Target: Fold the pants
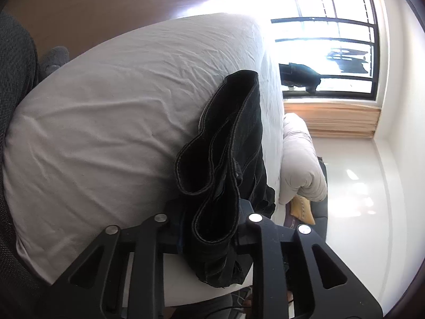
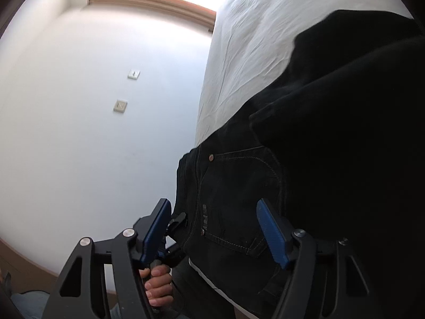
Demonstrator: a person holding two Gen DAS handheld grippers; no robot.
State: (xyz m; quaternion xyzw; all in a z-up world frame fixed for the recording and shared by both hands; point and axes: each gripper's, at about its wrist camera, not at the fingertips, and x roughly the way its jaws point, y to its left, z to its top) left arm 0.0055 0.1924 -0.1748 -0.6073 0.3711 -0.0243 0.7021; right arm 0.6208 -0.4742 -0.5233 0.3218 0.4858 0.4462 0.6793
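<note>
Ahead of the left gripper [image 1: 212, 228], clamped on black pants [image 1: 228, 143] draped over a white-sheeted bed [image 1: 106, 101], barred window [image 1: 326, 53] beyond; right gripper [image 2: 215, 228] spread wide around the waistband, white wall [image 2: 93, 133] leftward.

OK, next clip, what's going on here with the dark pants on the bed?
A person is folding black pants on a white-sheeted bed, one handheld gripper per hand. The left gripper is clamped on a bunched stack of the fabric's hemmed edges. The right gripper is open, its blue-padded fingers straddling the pocket area without pinching it. The fold looks partway done.
</note>
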